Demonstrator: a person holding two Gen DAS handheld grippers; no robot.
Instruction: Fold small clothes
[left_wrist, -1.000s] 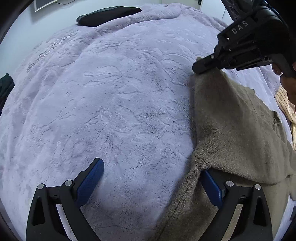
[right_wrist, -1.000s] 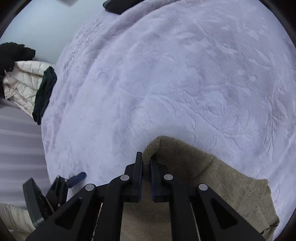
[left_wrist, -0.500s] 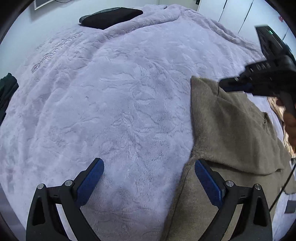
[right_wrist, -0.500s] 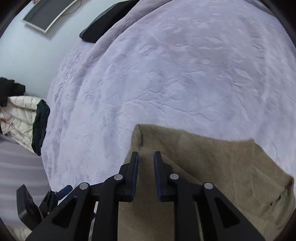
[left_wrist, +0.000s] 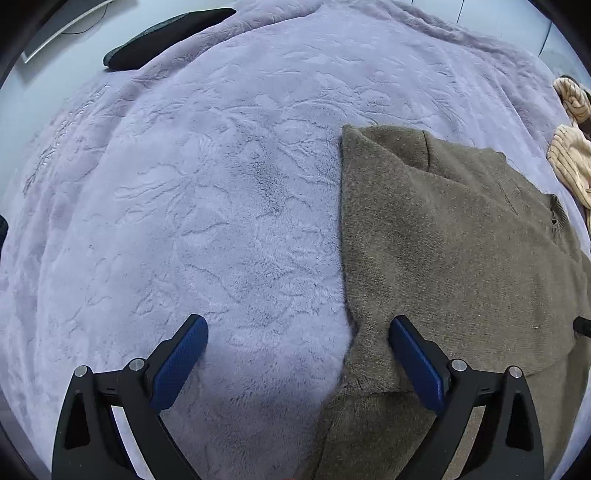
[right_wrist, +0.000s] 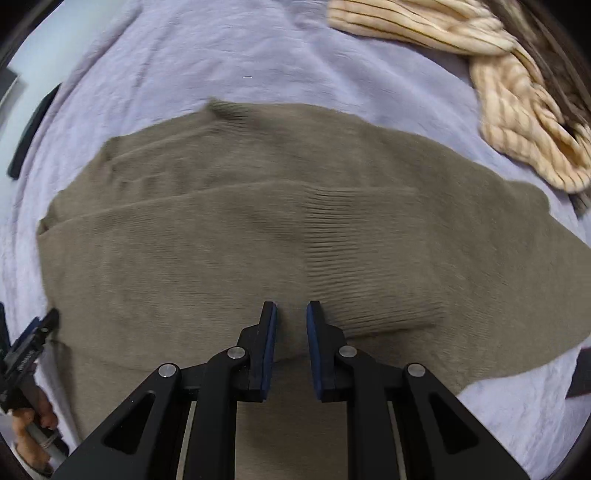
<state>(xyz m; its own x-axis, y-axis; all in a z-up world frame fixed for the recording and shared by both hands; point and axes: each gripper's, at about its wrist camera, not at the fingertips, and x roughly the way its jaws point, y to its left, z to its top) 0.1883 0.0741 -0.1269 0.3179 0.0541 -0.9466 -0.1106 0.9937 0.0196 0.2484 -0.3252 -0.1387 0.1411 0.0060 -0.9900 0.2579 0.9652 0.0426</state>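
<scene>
Right gripper (right_wrist: 290, 325), jaws slightly apart and empty, hangs over brown sweater (right_wrist: 258, 229) running left-right mid-frame; left gripper (left_wrist: 297, 354) wide apart at lower left.

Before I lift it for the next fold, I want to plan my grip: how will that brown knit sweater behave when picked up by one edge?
The brown knit sweater will probably flop and drape, since it already lies limp in soft folded layers. Its ribbed knit looks stretchy, so one edge may sag. It likely clings to the plush blanket rather than sliding.
</scene>
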